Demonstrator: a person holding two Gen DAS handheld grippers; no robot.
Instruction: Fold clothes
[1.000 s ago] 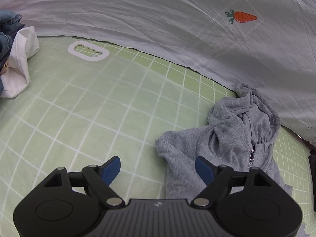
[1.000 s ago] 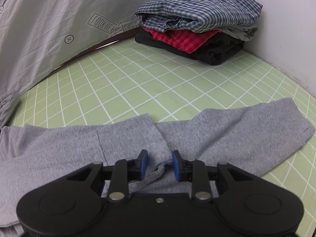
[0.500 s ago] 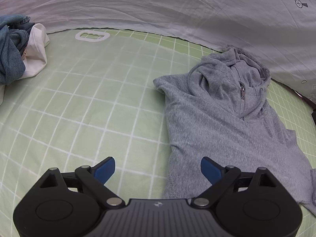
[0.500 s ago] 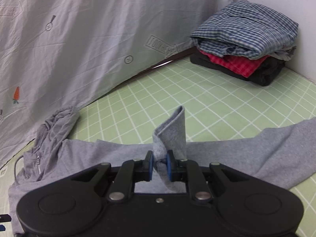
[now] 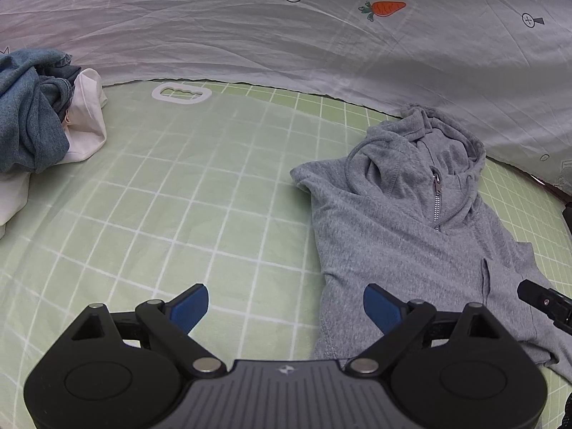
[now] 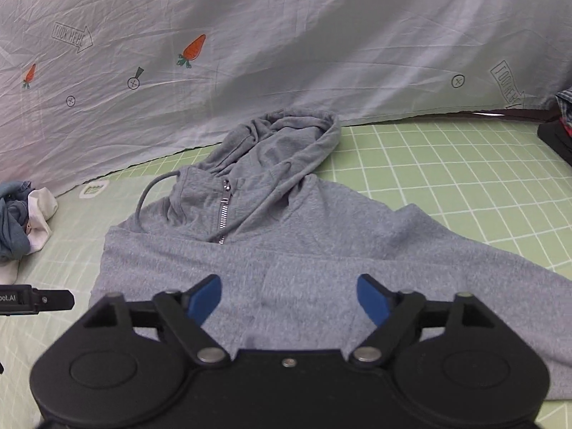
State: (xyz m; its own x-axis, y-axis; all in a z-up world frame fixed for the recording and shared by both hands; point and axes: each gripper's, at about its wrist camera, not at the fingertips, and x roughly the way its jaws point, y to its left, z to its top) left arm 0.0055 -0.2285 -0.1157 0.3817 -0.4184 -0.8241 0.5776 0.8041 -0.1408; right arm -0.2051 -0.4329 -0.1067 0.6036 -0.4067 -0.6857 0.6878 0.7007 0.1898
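A grey zip hoodie (image 6: 293, 236) lies front up on the green grid mat (image 6: 447, 178), hood toward the sheet at the back. One sleeve lies folded across its chest; the other stretches off to the right. My right gripper (image 6: 287, 298) hovers open over the hoodie's middle, nothing between its blue pads. In the left wrist view the hoodie (image 5: 404, 221) fills the right side. My left gripper (image 5: 286, 309) is open above the mat at the hoodie's left edge, holding nothing. The right gripper's tip (image 5: 543, 302) shows at the far right.
A heap of blue denim and white cloth (image 5: 43, 121) lies at the mat's left end. A white handle cut-out (image 5: 180, 93) sits near the back edge. A grey printed sheet (image 5: 321, 35) hangs behind. A stack of folded clothes (image 6: 561, 121) stands far right.
My right gripper has let go of the grey sleeve it had lifted, opened wide, and now faces the hoodie's chest. My left gripper stayed open and drew back slightly.
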